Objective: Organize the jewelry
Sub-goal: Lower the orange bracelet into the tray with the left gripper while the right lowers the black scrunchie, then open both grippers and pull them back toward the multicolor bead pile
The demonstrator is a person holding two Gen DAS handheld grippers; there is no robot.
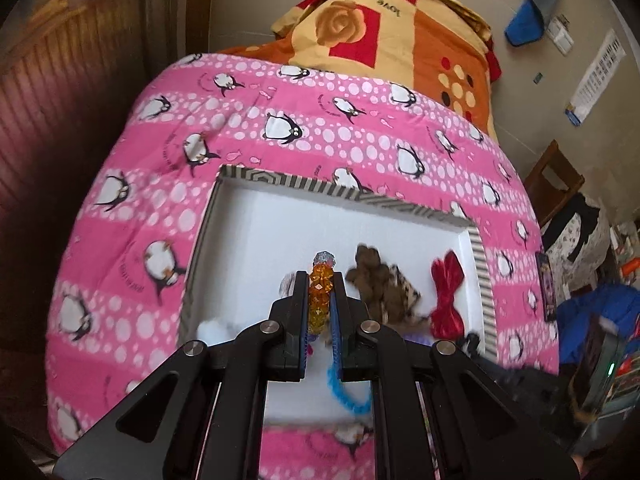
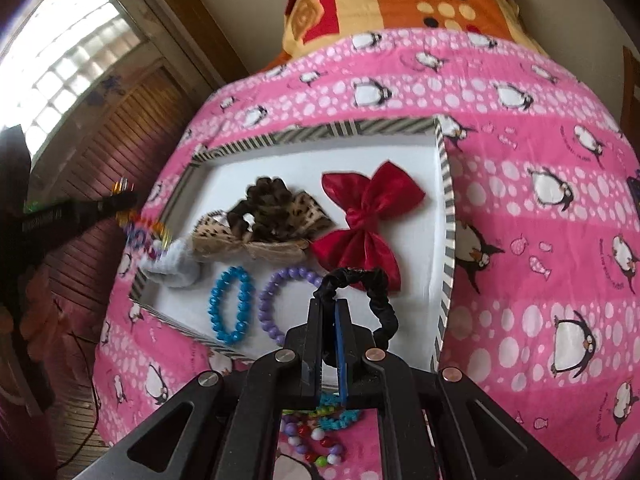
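**Both grippers carrying a piece over the tray**

Nearest to me, on the pink penguin bedspread [image 2: 520,208] just short of the tray, a little heap of loose bead bracelets [image 2: 320,432] waits its turn, half hidden under the right gripper [image 2: 334,312]. That gripper has its jaws pinched tight on a black scrunchie [image 2: 372,292], which hangs over the near right part of the striped-rim tray [image 2: 446,216]. The left gripper [image 1: 320,292] is likewise clamped narrow, on an amber bead bracelet [image 1: 320,300], and hovers above the tray's left half; from the other side it shows only as a blurred dark shape.

Inside the tray, near the front edge, lie a blue bracelet [image 2: 232,304] and a purple bracelet [image 2: 280,300] side by side. Behind them sit a leopard-print hair bow [image 2: 264,216] and a red satin bow [image 2: 368,220].

This looks like the placing step for both pieces. Next, I'd judge, each hand must sink to a bare white patch, clear of the pieces already laid, then part its jaws. The heap outside still needs sorting.
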